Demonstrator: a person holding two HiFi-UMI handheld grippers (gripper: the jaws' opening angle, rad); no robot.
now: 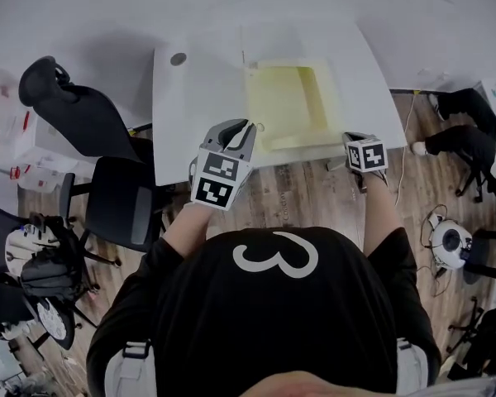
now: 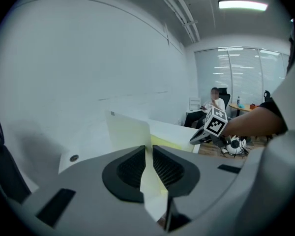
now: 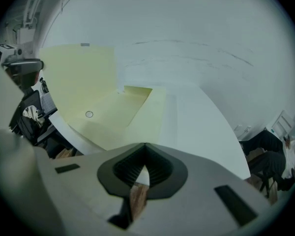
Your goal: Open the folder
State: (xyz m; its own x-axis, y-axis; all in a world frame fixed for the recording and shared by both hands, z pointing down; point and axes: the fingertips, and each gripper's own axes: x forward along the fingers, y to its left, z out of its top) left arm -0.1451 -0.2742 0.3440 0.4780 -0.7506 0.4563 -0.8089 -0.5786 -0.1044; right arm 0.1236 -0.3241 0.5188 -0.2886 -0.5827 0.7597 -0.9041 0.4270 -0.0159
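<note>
Left gripper (image 2: 148,150): pads clamped on the near edge of the cover (image 2: 129,132), a pale yellow sheet that stood roughly upright off the table (image 1: 174,98); the folder (image 1: 288,106) itself lay near the table's front edge, between my two hands; I judged it part-open, with the cover raised but not laid back.

To finish well I would swing the cover over in an arc about the fold; keep the pinch light and close to the edge so the sheet did not crease; let go only once it lay flat; watch the flat half for sliding.

Inside: a slanted pocket (image 3: 137,102) on the flat half; a small ring (image 3: 89,114) on its face; no papers in it that I could see.

Right gripper (image 3: 145,149): pads drawn together on nothing; it hung at the table's front edge, just right of the folder and apart from it.
</note>
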